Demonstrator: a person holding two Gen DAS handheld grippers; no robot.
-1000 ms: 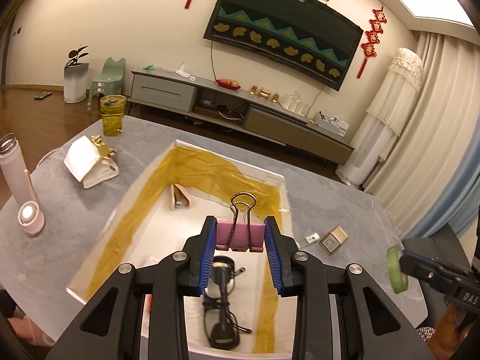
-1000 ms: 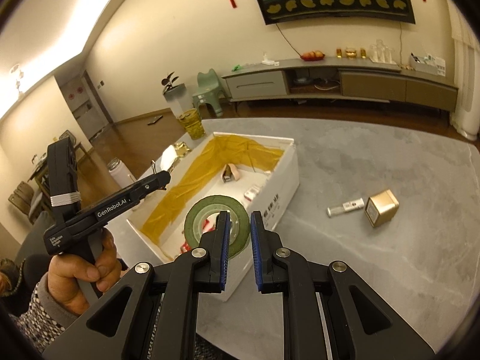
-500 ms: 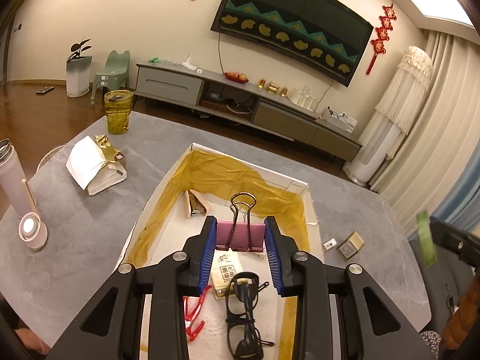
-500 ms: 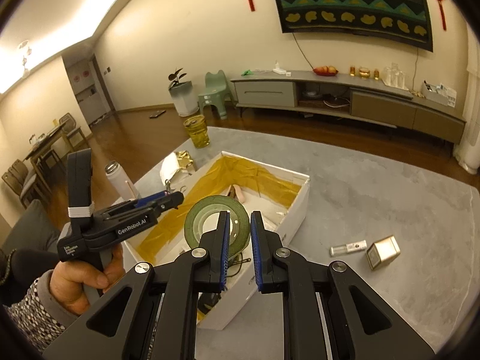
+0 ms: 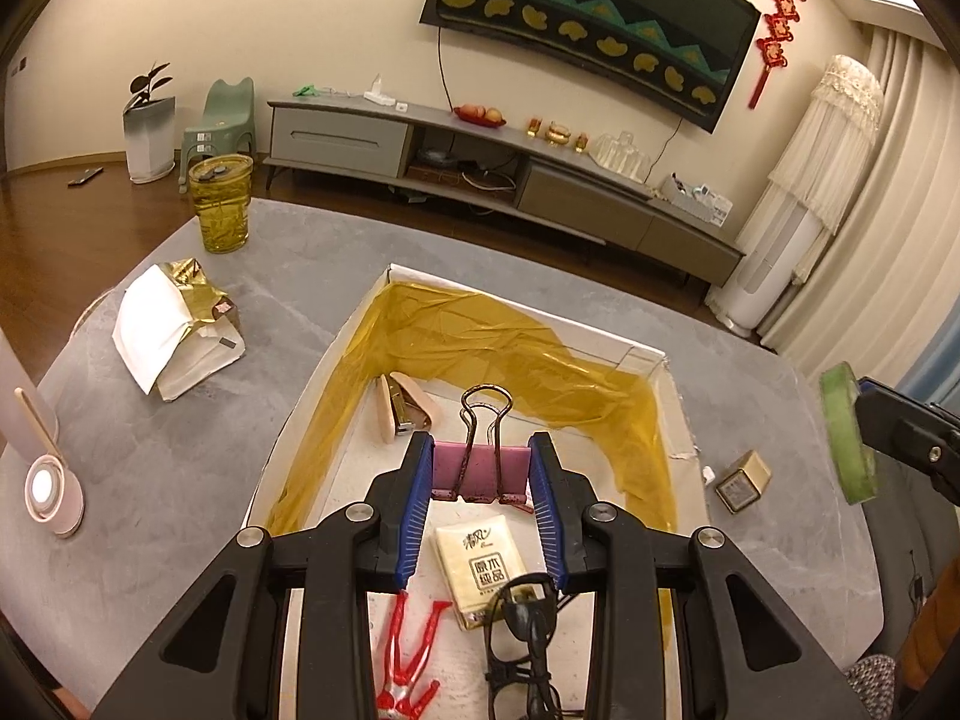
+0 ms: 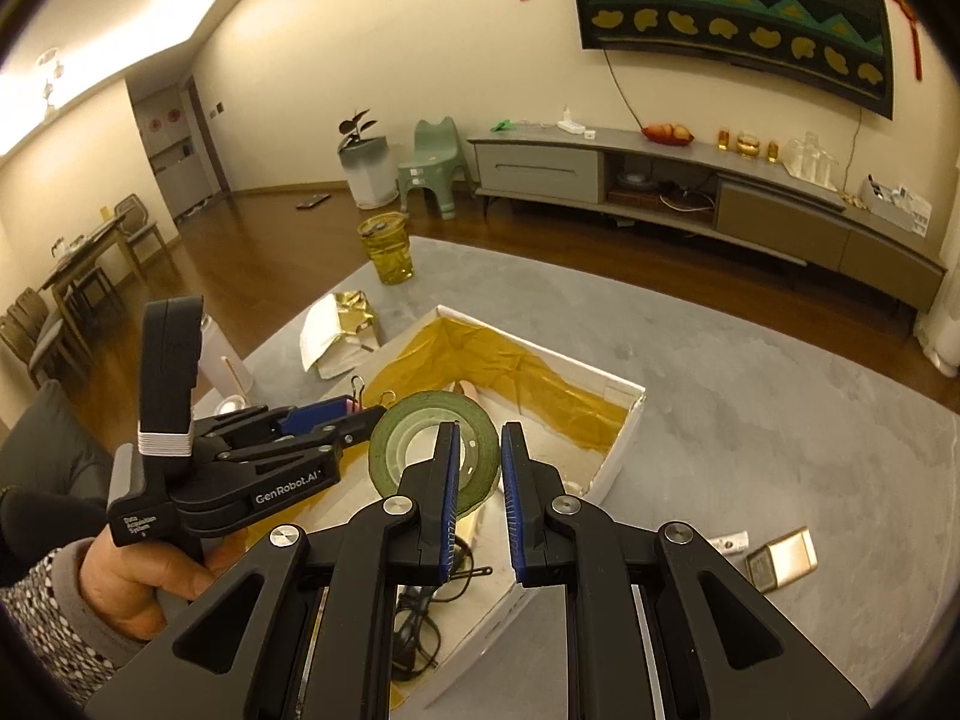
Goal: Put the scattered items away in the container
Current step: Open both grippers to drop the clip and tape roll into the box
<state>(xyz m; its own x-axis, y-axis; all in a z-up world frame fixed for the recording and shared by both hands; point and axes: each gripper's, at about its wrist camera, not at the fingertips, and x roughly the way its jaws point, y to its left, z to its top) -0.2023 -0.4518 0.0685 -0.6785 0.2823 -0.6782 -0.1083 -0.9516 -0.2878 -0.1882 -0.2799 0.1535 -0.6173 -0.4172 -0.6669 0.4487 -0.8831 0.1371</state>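
My left gripper point(image 5: 480, 441) is shut on a pink binder clip point(image 5: 474, 471) and holds it over the middle of the white box point(image 5: 636, 353) lined with gold film. Inside the box lie a stapler point(image 5: 403, 405), a tissue pack point(image 5: 480, 564), black glasses point(image 5: 522, 648) and a red figure point(image 5: 408, 660). My right gripper point(image 6: 480, 429) is shut on a green tape roll point(image 6: 414, 450) above the box's near right side point(image 6: 618, 450). A small gold box point(image 6: 780, 558) and a white tube point(image 6: 729, 540) lie on the table to the right of the box.
On the grey table, left of the box, are a crumpled white and gold bag point(image 5: 174, 330), a yellow glass point(image 5: 219, 207) and a small pink round lamp point(image 5: 51, 489). A hand point(image 6: 138, 576) holds the left gripper. Bare tabletop stretches right of the box.
Both grippers have moved forward and lower over the box, each keeping its item. The tissue pack and red figure have come into the left wrist view.
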